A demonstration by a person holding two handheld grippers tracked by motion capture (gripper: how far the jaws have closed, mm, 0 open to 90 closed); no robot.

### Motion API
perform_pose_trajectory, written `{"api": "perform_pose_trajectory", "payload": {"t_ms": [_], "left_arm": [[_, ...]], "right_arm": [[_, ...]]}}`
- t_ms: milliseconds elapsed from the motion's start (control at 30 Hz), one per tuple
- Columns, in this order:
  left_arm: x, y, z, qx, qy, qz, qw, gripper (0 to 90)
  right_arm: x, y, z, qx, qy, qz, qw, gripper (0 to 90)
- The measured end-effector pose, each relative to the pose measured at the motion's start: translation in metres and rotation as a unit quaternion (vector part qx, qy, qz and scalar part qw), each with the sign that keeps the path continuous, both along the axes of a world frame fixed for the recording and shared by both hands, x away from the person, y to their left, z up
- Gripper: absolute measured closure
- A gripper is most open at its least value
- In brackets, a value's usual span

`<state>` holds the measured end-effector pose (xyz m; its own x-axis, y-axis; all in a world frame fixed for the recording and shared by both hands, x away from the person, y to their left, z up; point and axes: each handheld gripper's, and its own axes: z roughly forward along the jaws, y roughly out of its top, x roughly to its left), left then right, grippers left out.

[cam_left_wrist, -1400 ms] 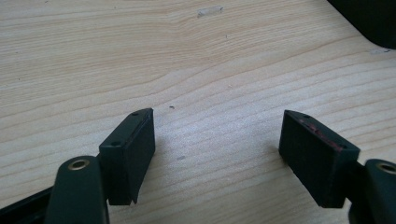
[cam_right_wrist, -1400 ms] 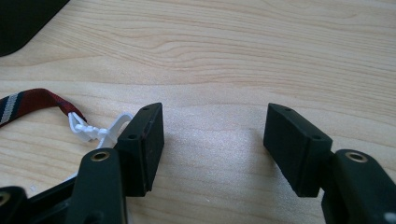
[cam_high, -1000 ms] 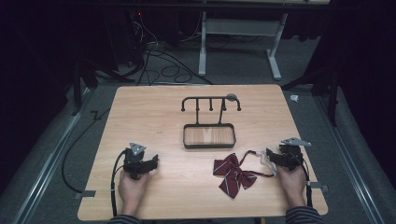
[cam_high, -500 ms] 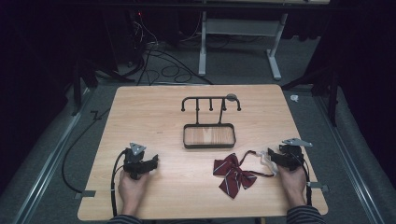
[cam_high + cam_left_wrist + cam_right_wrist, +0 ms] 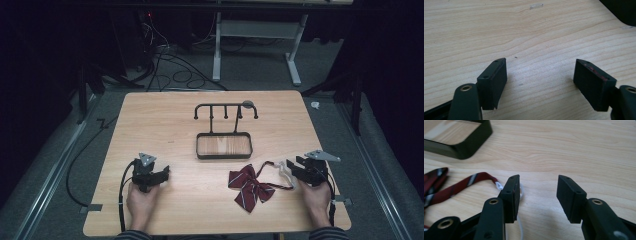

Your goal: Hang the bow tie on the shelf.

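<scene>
No change: both tools released, right tool (image 5: 295,169) beside bow tie (image 5: 250,185) strap, left tool (image 5: 159,175) idle on worktop (image 5: 165,120); grasp pending

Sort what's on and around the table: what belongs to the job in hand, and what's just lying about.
In the job: bow tie with its white loop; hook stand; right gripper, open beside the loop; left gripper, open over bare table.

Lying about: floor cables; white frame legs.
</scene>
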<state>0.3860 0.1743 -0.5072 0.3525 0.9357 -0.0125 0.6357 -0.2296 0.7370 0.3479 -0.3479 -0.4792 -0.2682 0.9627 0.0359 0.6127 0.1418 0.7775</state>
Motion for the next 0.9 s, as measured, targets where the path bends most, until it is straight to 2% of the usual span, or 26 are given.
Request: {"api": "perform_pose_trajectory", "payload": {"t_ms": [233, 367, 900], "left_arm": [[0.0, 0.0, 0.0, 0.0, 0.0, 0.0, 1.0, 27.5], [0.0, 0.0, 0.0, 0.0, 0.0, 0.0, 1.0, 27.5], [0.0, 0.0, 0.0, 0.0, 0.0, -0.001, 1.0, 27.2]], "right_arm": [[-0.004, 0.009, 0.008, 0.006, -0.008, 0.027, 0.9996, 55.1], [-0.003, 0.015, 0.01, 0.006, -0.004, 0.04, 0.9992, 54.3], [0.006, 0.032, 0.005, 0.004, 0.014, 0.059, 0.9981, 50.6]]}}
